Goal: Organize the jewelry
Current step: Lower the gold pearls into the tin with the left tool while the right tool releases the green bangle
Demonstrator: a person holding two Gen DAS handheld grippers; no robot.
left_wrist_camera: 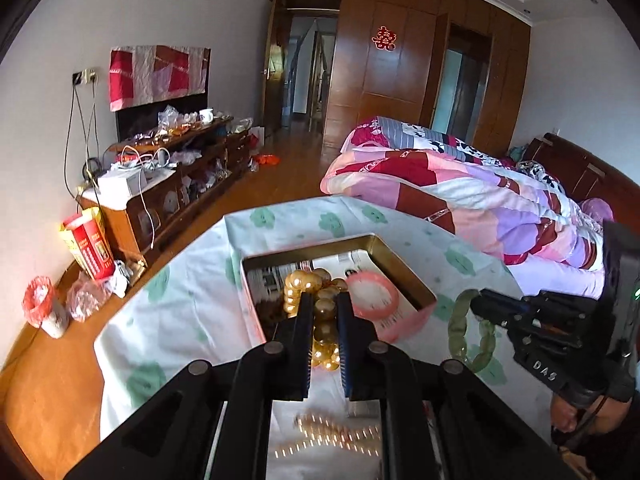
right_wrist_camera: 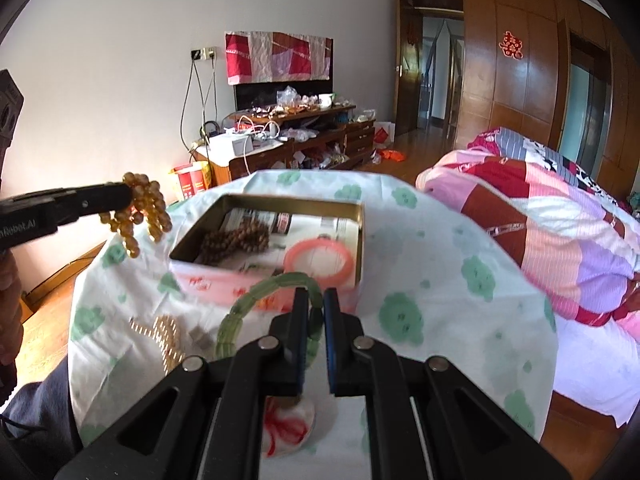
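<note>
- Black fingers of the left hand-held gripper [left_wrist_camera: 324,312] are pinching a strand of golden amber beads [left_wrist_camera: 322,320]; the jaws are pressed almost together with the beads bunching between them and hanging below.
- Seen from the right wrist, the same golden amber beads are dangling in loops off the tip of the left hand-held gripper, in the air to the left of the tin and clear of the cloth.
- Right hand-held gripper [right_wrist_camera: 316,312] is clamping a green bead bracelet [right_wrist_camera: 256,300]; the jaws are nearly closed on one side of the ring, and the rest is arching out to the left.
- Gold metal tin [right_wrist_camera: 362,236] is sitting open on the surface, just beyond both grippers.
- Inside the tin, a pink bangle [right_wrist_camera: 320,260] is lying at the near right, dark brown beads [right_wrist_camera: 236,240] are heaped at the left, and printed paper is lining the bottom.
- White cloth with green flower prints [right_wrist_camera: 440,280] is covering the surface under the tin.
- Gold chain [right_wrist_camera: 168,336] is lying on the cloth, near left of the tin; it is blurred.
- Bed with a patchwork quilt [left_wrist_camera: 460,184] is standing to the right, well apart.
- Cluttered wooden cabinet [left_wrist_camera: 172,184] is standing against the far wall.
</note>
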